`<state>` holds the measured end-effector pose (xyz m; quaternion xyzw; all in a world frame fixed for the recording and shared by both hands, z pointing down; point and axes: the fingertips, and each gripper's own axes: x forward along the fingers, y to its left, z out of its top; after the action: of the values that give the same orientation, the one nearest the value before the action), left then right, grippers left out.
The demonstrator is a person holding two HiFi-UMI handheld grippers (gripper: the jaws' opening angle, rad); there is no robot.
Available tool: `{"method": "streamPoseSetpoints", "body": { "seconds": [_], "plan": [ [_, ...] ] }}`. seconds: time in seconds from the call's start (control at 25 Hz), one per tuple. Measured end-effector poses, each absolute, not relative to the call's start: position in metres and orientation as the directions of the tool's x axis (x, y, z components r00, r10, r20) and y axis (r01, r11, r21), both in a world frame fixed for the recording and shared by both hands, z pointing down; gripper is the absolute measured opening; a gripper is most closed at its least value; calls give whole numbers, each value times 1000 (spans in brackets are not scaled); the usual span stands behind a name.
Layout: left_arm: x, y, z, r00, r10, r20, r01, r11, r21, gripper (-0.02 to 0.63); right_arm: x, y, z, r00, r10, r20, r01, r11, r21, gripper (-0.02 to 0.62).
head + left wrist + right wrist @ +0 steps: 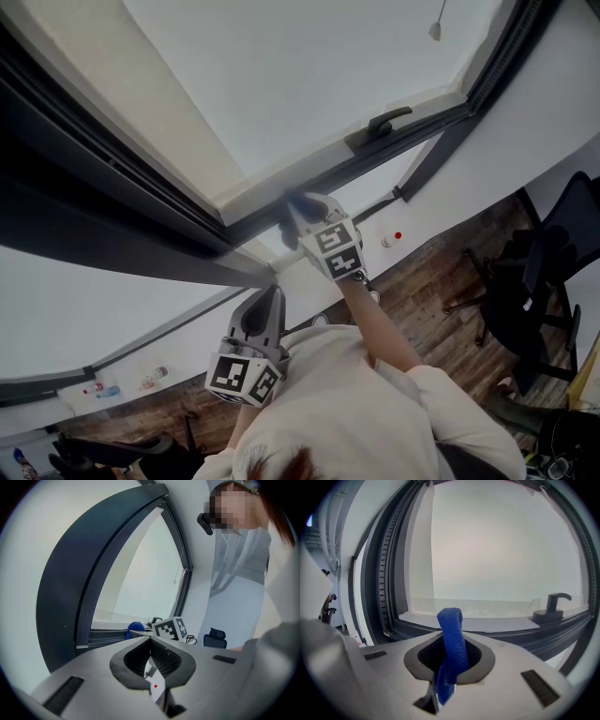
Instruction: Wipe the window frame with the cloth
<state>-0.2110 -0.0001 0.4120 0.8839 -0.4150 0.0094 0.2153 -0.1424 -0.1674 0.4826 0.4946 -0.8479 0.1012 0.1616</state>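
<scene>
Cloth [451, 634] clamped between right gripper [449, 654] fingers [482, 660] — folded end sticking out.

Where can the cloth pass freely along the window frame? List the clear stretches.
Free: the frame's bottom rail between its left corner and the handle, just ahead of the cloth in the right tongs. Crowded: the rail's right end, where the handle stands.

Wood-plank floor [441, 291], black office chair [553, 272], white wall [525, 141], pale daylight
</scene>
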Motion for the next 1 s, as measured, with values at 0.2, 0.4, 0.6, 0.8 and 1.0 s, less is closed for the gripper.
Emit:
{"method": "streamPoseSetpoints", "body": {
  "seconds": [0.2, 0.4, 0.6, 0.8, 1.0],
  "plan": [
    [-205, -2, 410, 656, -730, 189, -737, -566, 371, 9, -128, -170, 482, -445, -813, 375, -882, 471, -24, 49],
    [-193, -5, 411, 664, -722, 195, -731, -571, 373, 9, -117, -174, 482, -441, -815, 375, -885, 464, -32, 49],
    [-185, -6, 412, 667, -719, 197, -728, -570, 381, 9, -108, -176, 481, -445, -815, 372, -884, 466, -37, 49],
    [-177, -9, 416, 671, -712, 206, -723, -568, 393, 9, -98, -179, 479, -440, -823, 358, -889, 455, -46, 49],
    [-161, -8, 422, 699, -677, 233, -704, -592, 393, 9, -93, -180, 480, -448, -821, 354, -885, 463, -49, 49]
  ]
}}
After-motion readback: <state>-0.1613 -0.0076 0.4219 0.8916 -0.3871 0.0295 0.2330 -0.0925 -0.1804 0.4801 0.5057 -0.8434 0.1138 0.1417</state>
